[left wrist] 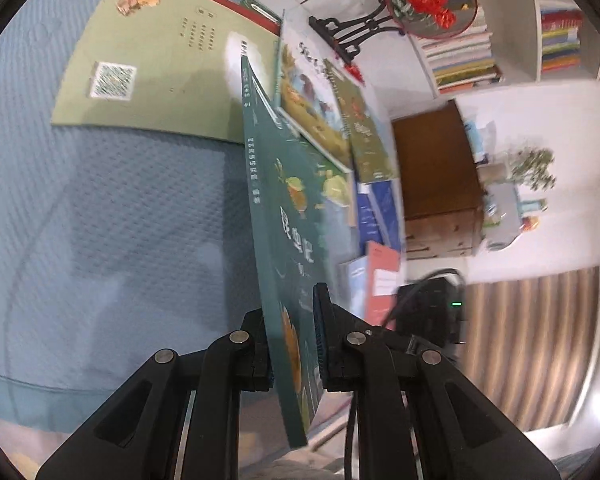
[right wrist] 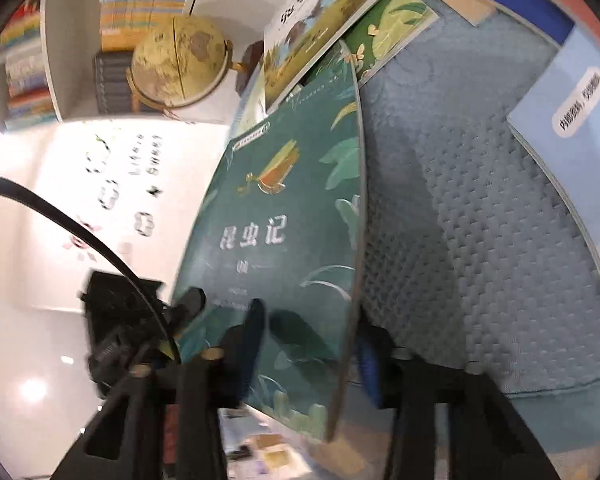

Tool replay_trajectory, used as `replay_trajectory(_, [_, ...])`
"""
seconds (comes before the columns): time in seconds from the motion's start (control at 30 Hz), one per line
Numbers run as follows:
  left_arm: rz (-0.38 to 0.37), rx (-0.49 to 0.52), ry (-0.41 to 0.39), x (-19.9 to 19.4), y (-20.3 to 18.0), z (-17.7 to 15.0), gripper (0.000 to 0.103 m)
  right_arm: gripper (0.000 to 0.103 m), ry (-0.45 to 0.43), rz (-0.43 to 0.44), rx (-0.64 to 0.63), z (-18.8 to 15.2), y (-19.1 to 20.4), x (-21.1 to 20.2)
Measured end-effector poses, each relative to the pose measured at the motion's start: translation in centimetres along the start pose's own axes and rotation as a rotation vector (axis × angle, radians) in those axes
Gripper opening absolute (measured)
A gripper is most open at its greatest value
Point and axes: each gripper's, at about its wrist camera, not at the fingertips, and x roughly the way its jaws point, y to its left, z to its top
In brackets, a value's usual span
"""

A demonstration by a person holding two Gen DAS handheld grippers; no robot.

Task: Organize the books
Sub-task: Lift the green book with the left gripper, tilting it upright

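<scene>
We held the dark green book (left wrist: pixel 288 240) on edge (over the blue cloth (left wrist: pixel 100 200)), clamped between both the left gripper (left wrist: pixel 292 344) and right gripper (right wrist: pixel 311 344).

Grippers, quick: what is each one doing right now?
Left gripper: shut on the dark green book.
Right gripper: book edge between its jaws; grip cannot be told.
</scene>
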Motion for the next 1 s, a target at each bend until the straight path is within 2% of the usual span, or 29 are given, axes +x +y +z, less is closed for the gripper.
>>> replay_trajectory(0.1, [0.117,0.1,0.017,-0.3,-0.1,0.0,0.012,0.036,-0.027,-0.133,-0.133,-1.1,3.1,0.4])
replay_trajectory(0.23, [0.195,0.214,0.01,-1.0,-0.9,-0.1,0.012,0.036,-0.046,-0.323,-0.341,-2.8,7.9,2.1])
replay_trajectory(0.37, [0.221,0.326,-0.027,-3.4,-1.5,-0.8,0.012,0.035,-0.055,-0.422,-0.549,-5.0,12.7,3.5])
replay_trajectory(0.47, [0.196,0.336,-0.061,-5.7,-1.0,-0.7,0.014,0.035,-0.051,-0.411,-0.632,-5.3,16.1,5.0])
replay_trajectory(0.67, [0.206,0.27,-0.163,-10.5,2.5,0.8,0.015,0.035,0.003,-0.37,-0.725,-4.8,19.6,9.2])
replay_trajectory(1.0, [0.283,0.162,-0.282,-15.1,9.0,7.2,0.015,0.035,0.099,-0.308,-0.807,-0.3,23.6,19.1])
